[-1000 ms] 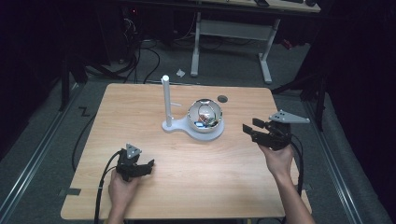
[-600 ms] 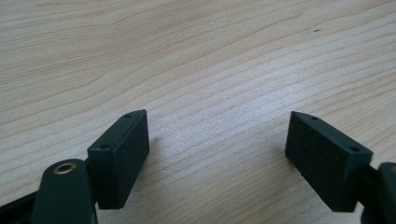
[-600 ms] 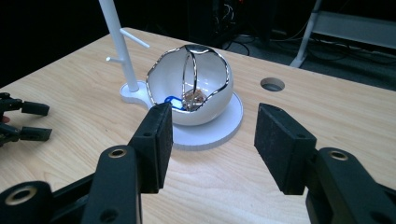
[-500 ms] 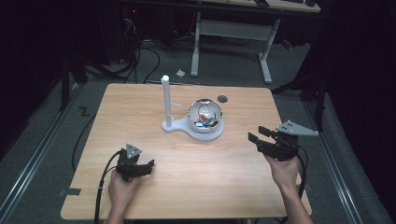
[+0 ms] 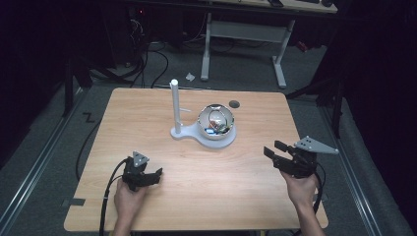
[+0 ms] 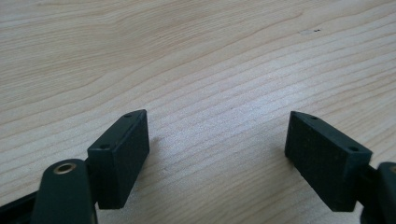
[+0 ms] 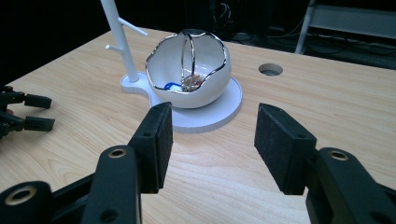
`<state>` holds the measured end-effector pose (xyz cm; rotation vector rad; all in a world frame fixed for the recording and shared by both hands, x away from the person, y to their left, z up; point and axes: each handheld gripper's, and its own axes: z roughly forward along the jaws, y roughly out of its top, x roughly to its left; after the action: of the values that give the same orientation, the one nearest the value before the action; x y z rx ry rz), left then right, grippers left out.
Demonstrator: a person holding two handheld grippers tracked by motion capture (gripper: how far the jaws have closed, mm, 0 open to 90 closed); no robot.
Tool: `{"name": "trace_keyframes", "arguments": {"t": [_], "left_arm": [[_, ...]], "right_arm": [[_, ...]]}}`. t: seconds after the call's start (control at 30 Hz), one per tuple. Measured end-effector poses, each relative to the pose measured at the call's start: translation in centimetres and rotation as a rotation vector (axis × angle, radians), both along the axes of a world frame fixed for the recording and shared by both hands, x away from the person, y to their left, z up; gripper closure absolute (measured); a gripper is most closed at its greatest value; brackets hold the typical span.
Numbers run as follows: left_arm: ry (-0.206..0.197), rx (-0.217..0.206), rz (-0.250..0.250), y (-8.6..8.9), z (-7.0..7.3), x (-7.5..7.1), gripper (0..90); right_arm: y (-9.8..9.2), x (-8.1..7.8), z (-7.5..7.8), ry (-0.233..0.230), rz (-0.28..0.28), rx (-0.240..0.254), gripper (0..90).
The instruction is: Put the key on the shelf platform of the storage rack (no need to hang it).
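A white egg-shaped bowl [image 5: 216, 123] with a jagged silver rim stands on a round white base [image 5: 196, 137] at the table's middle. The bowl [image 7: 187, 79] holds a wire loop and small blue and brown bits. A white pole [image 5: 174, 105] with short pegs rises from the base's left end. My right gripper [image 5: 271, 150] hovers open near the right edge and points at the bowl; its jaws [image 7: 212, 135] hold nothing. My left gripper [image 5: 156, 176] rests open at the front left, with bare wood between its jaws [image 6: 217, 140].
The wooden table [image 5: 147, 113] has a small round hole [image 5: 234, 103] behind the bowl. Cables trail from both grippers off the front edge. A white-legged desk [image 5: 246, 34] stands on the dark floor beyond the table. The left gripper [image 7: 23, 112] shows far left in the right gripper view.
My right gripper has drawn back from the bowl toward the front right and sunk a little, jaws still open. The left gripper has stayed in place.
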<state>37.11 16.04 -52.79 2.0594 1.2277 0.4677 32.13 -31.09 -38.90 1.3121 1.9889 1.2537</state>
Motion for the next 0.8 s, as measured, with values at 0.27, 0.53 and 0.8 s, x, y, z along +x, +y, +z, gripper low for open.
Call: {"name": "trace_keyframes", "arguments": {"t": [0.27, 0.53, 0.8], "left_arm": [[0.0, 0.0, 0.0, 0.0, 0.0, 0.0, 22.3], [0.0, 0.0, 0.001, 0.0, 0.0, 0.0, 22.3], [0.0, -0.001, 0.001, 0.0, 0.0, 0.0, 22.4]], "right_arm": [[0.1, -0.2, -1.4, 0.006, -0.007, -0.009, 47.4], [0.7, -0.1, -2.8, 0.023, -0.005, -0.024, 47.5], [1.1, 0.2, -4.2, 0.051, -0.003, -0.028, 47.5]]}}
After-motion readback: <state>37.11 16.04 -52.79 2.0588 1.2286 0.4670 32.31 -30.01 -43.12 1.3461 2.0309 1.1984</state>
